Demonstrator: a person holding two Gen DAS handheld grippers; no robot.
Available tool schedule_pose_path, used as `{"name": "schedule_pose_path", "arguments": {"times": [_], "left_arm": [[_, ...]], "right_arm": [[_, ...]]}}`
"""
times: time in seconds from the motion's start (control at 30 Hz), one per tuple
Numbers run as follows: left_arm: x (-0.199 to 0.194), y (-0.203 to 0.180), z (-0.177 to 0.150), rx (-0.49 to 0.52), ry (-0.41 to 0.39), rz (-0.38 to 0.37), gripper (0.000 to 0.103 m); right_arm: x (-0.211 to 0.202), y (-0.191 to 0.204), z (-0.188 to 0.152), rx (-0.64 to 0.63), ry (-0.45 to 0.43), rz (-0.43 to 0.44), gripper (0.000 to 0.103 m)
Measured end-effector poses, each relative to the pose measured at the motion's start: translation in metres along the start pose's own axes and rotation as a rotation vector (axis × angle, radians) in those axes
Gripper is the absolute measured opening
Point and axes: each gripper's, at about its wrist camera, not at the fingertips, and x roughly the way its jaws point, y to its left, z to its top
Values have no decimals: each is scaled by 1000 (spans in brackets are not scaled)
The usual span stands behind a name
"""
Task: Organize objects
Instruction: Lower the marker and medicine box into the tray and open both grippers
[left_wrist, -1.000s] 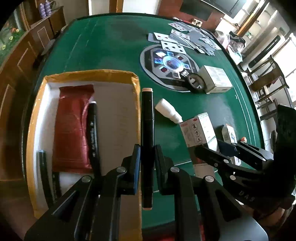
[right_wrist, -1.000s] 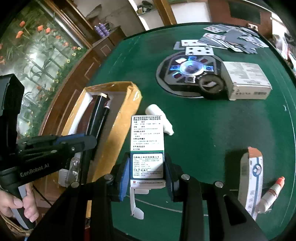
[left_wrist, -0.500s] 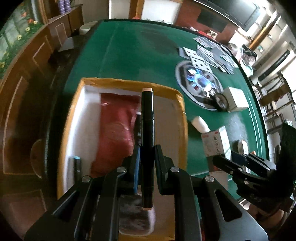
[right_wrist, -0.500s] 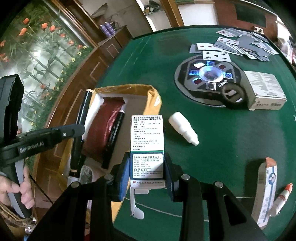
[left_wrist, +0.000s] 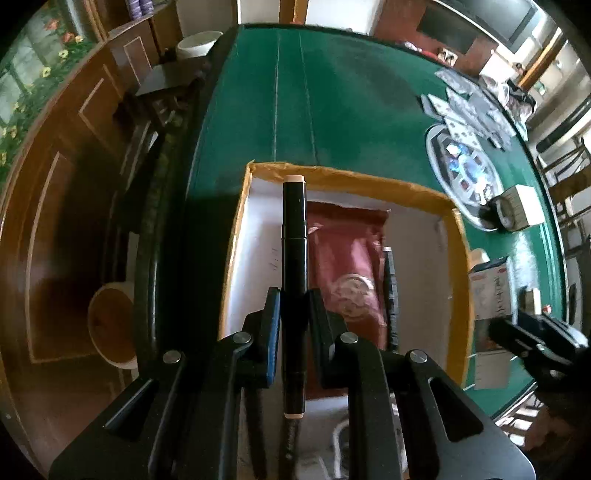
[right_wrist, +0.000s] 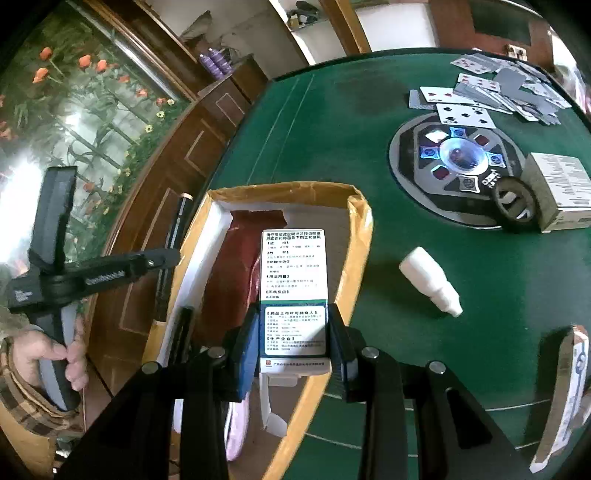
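Across the green felt table sits one open cardboard box with yellow-taped rims and a white lining, placed near the table's edge beside the wooden cabinet. Inside the box lies one dark red pouch, with one black pen just beside it on its right. Farther out on the felt is one round grey console with lit panels, and a spread of playing cards beyond it, too overlapped to count. One pale carton rests at the console's rim with one dark tape ring touching it. One small white bottle lies on its side on the bare felt, apart from the box. At the right border of the right wrist view stands one more printed packet, partly cut off. The left gripper hangs over the box's left part, its two fingers pressed tight against one long black marker with pale caps at both ends, which points forward along the fingers. The right gripper hovers over the box's near right rim, its two fingers clamped on the sides of one white medicine box covered in printed text, with a flap hanging open at its lower end. One hand grips the left tool's handle.
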Motion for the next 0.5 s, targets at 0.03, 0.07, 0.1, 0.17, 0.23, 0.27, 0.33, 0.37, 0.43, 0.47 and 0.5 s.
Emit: {"name": "schedule_pose_path", "arguments": {"times": [0.03,0.07,0.1,0.17,0.23,0.27,0.33,0.37,0.43,0.47,0.5], "left_arm": [[4,2,1,6,8,-1,14],[9,3,2,14,16,0,14],[14,4,3,20,23,2,14],[23,6,5,28,37,2,14],[31,9,7,31,49,1,14],[34,10,7,31,54,-1,14],[40,13,9,34,62,-2,14],[42,14,9,39,63,-3,14],[46,15,10,40,67,-4,14],[47,16,11,38,70,-7,14],[49,17,11,37,72,-10,14]], "right_arm": [[3,2,2,4,0,-2,33],[5,3,3,6,0,-6,33],[8,5,6,10,0,-9,33],[14,9,10,17,0,-14,33],[21,12,16,24,1,-19,33],[25,13,19,26,1,-24,33],[36,14,25,33,7,-42,33],[39,14,27,36,9,-49,33],[50,15,33,34,12,-76,33],[54,15,34,31,14,-88,33],[59,14,36,30,19,-104,33]]}}
